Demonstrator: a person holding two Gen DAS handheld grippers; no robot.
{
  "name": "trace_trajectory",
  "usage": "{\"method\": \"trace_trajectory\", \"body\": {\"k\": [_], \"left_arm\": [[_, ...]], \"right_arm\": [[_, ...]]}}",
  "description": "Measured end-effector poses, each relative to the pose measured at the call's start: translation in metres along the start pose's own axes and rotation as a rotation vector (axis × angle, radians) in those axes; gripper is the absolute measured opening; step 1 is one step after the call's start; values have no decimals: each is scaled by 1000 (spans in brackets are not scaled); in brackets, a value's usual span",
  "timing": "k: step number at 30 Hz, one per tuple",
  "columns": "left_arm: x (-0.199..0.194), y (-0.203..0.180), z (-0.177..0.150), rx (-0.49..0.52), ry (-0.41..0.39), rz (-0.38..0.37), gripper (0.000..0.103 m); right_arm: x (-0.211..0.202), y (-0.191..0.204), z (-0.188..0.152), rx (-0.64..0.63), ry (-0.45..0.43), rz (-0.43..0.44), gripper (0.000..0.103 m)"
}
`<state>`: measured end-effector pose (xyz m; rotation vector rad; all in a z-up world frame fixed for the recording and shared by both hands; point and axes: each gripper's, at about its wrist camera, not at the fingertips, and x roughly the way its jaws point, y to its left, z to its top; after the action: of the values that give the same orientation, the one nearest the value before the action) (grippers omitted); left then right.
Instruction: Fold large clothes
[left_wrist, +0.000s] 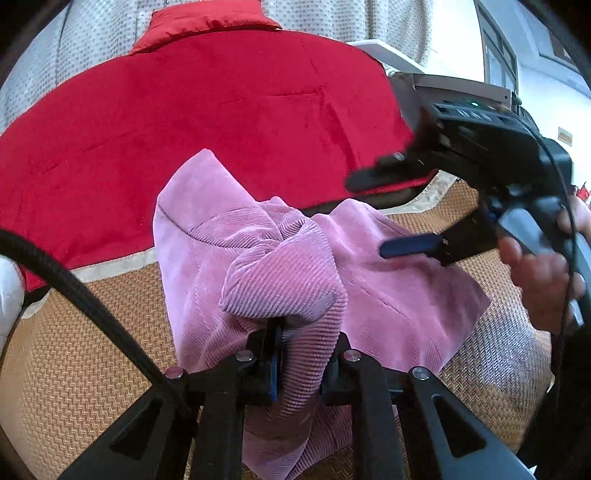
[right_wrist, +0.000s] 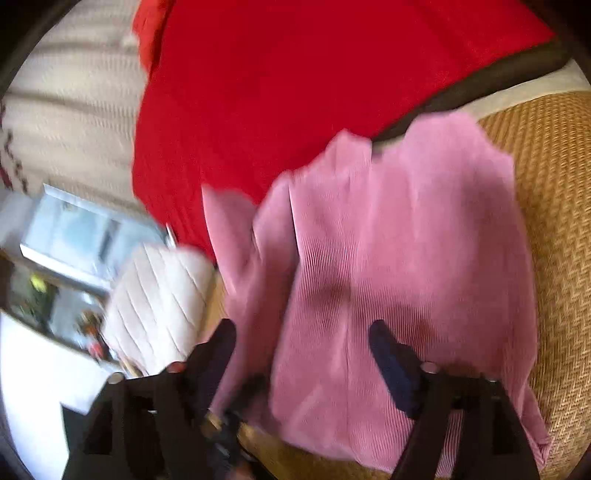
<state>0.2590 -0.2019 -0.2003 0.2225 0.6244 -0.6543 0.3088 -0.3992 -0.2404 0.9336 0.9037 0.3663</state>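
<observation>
A pink corduroy garment (left_wrist: 388, 295) lies crumpled on a woven straw mat (left_wrist: 74, 369). My left gripper (left_wrist: 306, 332) is shut on a bunched fold of the pink garment and holds it raised. My right gripper (left_wrist: 384, 214) shows at the right of the left wrist view, open, held just above the garment's right part. In the blurred right wrist view the right gripper (right_wrist: 303, 332) is open over the pink garment (right_wrist: 406, 258), with one fingertip (right_wrist: 384, 343) over the cloth.
A red quilted cover (left_wrist: 184, 129) lies behind the garment, partly under it. A pale patterned curtain (left_wrist: 92, 48) hangs at the back. A white quilted cushion (right_wrist: 159, 295) sits at the mat's left edge. A black cable (left_wrist: 92, 306) crosses the left.
</observation>
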Motion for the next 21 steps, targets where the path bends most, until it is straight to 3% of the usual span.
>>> {"method": "trace_trajectory", "body": {"k": [8,14,16,18,21], "left_arm": [[-1,-4,-12,31,0,-36,15],[-14,1,-18,26,0,-72,15],[-12,3,-17,20,2,-83,15],[-15,3,-16,23,-1,-87,15],[-34,0,-6,34,-48,-130,14]], "right_arm": [[46,41,24,-101,78,37,82],[103,76,45,-194,206,-26,82],[126,79,50,-214,241,-97,79],[143,78,48,-231,272,-164,34],[137,86,43,-256,244,-190,25]]}}
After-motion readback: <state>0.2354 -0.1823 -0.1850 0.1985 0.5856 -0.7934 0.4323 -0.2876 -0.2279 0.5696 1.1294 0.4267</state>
